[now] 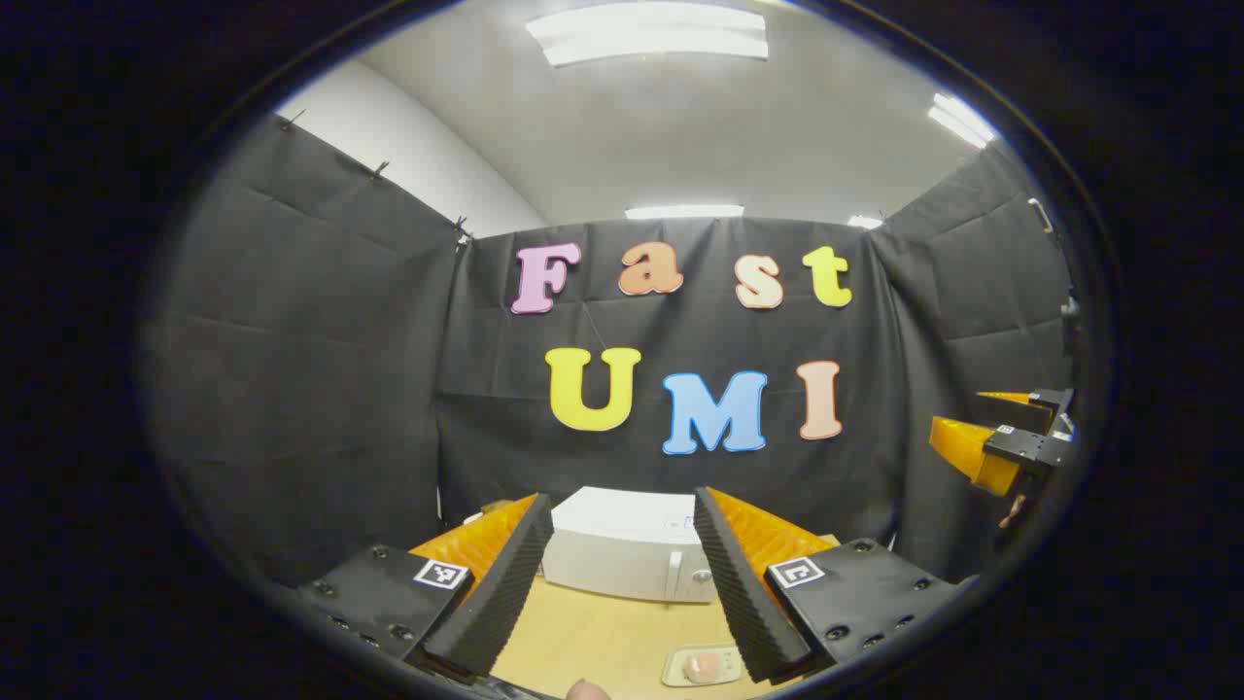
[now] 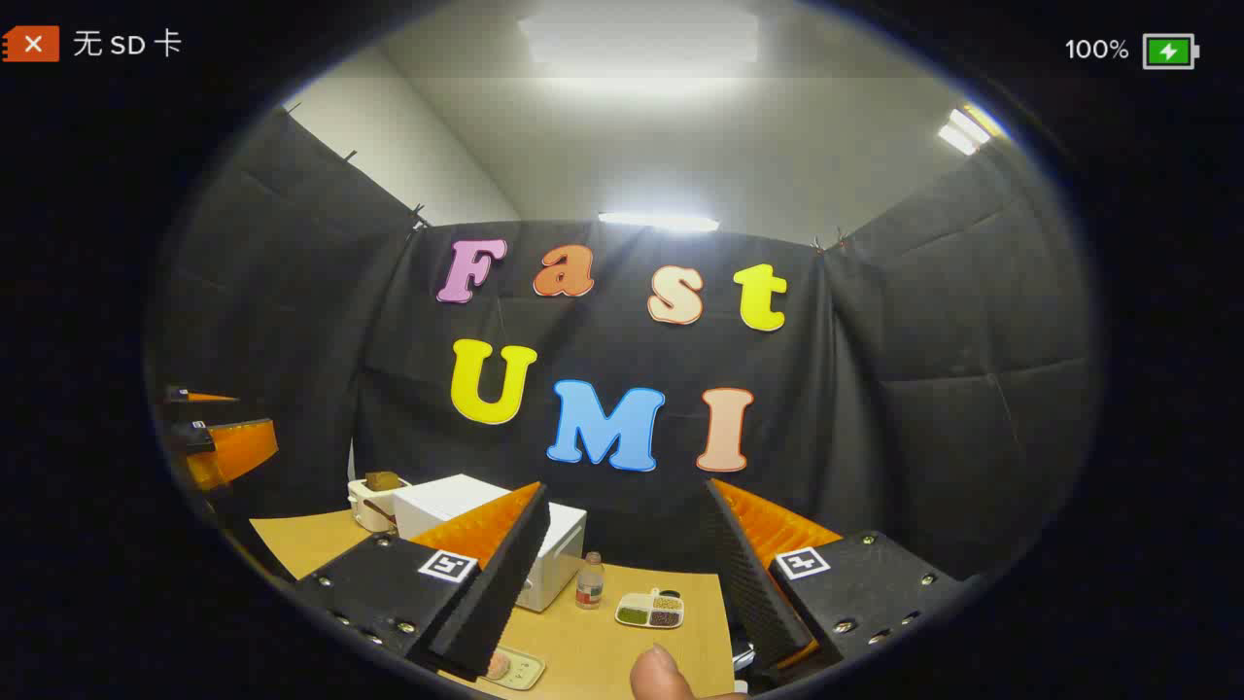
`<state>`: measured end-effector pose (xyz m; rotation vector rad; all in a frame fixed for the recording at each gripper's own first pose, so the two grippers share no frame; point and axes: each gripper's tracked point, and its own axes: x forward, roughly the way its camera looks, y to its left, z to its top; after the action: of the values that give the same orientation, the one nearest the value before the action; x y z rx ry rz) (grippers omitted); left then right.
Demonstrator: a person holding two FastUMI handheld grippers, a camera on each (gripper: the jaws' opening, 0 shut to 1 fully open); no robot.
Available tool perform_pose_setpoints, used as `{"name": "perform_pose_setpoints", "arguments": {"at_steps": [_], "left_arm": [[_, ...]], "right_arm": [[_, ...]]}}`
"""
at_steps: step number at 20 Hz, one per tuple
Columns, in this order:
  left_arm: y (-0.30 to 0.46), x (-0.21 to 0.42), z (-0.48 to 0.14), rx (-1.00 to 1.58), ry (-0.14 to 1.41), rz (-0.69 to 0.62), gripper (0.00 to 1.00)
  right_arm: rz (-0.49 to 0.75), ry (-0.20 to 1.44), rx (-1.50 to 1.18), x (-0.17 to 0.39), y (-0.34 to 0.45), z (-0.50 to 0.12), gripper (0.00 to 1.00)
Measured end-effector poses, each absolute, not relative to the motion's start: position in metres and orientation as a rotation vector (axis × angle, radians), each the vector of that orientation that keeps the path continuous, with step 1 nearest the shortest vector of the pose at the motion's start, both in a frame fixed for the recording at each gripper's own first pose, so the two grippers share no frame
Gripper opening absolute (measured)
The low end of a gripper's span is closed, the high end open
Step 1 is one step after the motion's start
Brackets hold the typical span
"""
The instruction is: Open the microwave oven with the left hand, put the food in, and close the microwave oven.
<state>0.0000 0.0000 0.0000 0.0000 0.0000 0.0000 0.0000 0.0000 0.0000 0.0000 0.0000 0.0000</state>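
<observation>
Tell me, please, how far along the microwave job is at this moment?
Nothing looks done yet: the microwave sits on the table with its door closed. Both grippers, left gripper and right gripper, hover open above the table, holding nothing. The food on its tray lies in front of the microwave. Opening the door, loading the food and closing are all left.

In the right gripper view, the right tool (image 2: 622,583) sits at six o'clock, its two fingers spread wide apart with nothing between them. Beyond them lies a tan desk (image 2: 603,647). A white microwave oven (image 2: 559,549), door closed, stands at about seven o'clock, partly behind the tool's near finger. Just right of it stands a small bottle (image 2: 588,581), then a divided dish (image 2: 650,610). The left tool (image 2: 209,428) shows at nine o'clock.
</observation>
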Motion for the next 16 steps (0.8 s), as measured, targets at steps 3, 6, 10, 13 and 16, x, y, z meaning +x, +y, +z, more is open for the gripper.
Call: {"name": "perform_pose_setpoints", "arguments": {"at_steps": [3,6,10,13,16], "left_arm": [[-0.012,0.008,-0.004,0.001,0.003,-0.003,0.94],[-0.028,0.018,-0.008,0.005,0.015,-0.008,0.94],[-0.050,0.028,-0.014,0.012,0.027,-0.012,0.94],[-0.068,0.036,-0.019,0.027,0.039,-0.015,0.94],[-0.087,0.044,-0.023,0.062,0.034,-0.030,0.94]], "right_arm": [[0.005,-0.010,-0.012,0.004,-0.007,0.002,0.95],[0.000,-0.013,-0.008,0.011,-0.021,-0.003,0.96],[-0.009,-0.003,0.040,0.021,-0.044,-0.012,0.95],[0.007,0.005,0.058,0.028,-0.053,-0.019,0.96],[0.016,0.007,0.075,0.033,-0.063,-0.025,0.96]]}}
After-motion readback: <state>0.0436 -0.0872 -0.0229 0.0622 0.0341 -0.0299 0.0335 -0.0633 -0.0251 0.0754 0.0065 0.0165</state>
